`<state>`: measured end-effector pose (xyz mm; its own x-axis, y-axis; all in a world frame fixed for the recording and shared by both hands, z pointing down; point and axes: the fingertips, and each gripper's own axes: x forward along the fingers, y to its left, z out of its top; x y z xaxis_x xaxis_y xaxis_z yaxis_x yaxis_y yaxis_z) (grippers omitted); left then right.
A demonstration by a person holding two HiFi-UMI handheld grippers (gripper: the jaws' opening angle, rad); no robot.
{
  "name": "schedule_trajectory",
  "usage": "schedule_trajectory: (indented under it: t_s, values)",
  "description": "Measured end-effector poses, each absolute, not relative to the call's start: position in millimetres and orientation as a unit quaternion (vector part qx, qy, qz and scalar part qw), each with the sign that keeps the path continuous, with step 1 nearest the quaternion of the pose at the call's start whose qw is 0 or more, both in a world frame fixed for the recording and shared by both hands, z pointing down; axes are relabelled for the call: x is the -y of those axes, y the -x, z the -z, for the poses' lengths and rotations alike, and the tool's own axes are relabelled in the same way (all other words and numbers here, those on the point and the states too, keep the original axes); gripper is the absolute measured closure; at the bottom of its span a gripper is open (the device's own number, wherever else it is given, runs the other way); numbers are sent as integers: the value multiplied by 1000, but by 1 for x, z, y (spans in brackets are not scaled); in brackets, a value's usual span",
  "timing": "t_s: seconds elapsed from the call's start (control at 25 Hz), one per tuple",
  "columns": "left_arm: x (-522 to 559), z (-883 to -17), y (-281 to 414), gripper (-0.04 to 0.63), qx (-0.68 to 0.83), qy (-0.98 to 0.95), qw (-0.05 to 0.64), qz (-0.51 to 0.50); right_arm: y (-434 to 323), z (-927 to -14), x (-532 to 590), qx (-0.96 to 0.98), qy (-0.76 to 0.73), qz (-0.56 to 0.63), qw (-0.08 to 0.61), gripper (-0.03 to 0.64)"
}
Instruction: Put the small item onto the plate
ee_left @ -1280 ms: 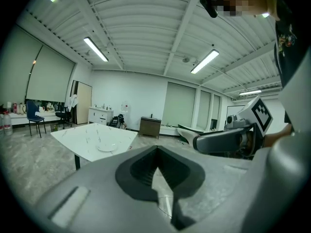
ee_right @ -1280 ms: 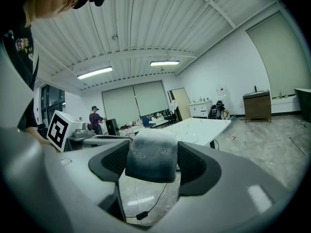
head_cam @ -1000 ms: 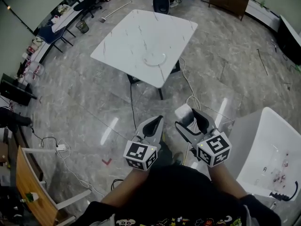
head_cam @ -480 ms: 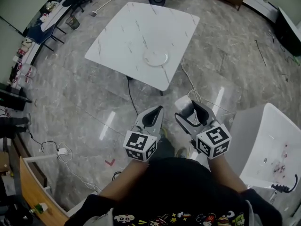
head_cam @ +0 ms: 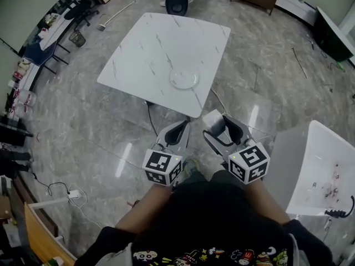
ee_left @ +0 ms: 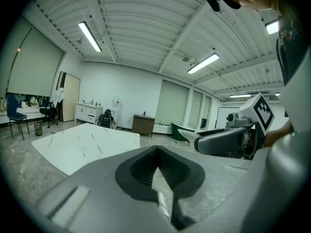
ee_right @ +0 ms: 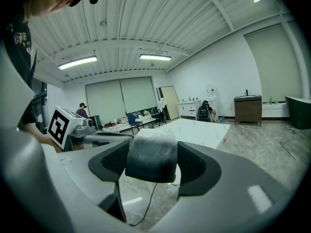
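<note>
A round white plate lies near the front edge of the white marble table, some way ahead of both grippers. My right gripper is held over the floor, short of the table, and is shut on a small grey-white block, which also shows in the head view as the small item. My left gripper hangs beside it on the left, jaws together with nothing between them. The left gripper view shows the table ahead and the right gripper alongside.
A second white table with small bits and a cable stands at the right. Cables trail over the floor by the marble table's leg. A black chair is behind the table, desks and chairs along the left wall.
The marble table and plate have come nearer and lower in the head view as the person steps toward them. Both grippers keep their pose, the right one still holding the item.
</note>
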<state>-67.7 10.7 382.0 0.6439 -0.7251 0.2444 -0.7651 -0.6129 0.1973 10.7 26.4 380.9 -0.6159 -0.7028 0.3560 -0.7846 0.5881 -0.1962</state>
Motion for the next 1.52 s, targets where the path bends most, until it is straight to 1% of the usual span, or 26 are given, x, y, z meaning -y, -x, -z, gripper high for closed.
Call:
schedule_trajectory:
  t_s: [0.6,0.84,1.28,1.52]
  values:
    - [9,-373,93,595,416,-896,139,-69,18,-378,2,888,-413,-160,126,279]
    - [18,-385,104,595,431,-888,145,-71,22,-393,14,889,-405,-167,129,279]
    - [73,-408,100,595,437,-880,165,-90,26,-412,71,895,-382,-179,144,279]
    - [118,-427,94,595,439,-873,188,-102,26,-432,120,896,-363,-193,166,279]
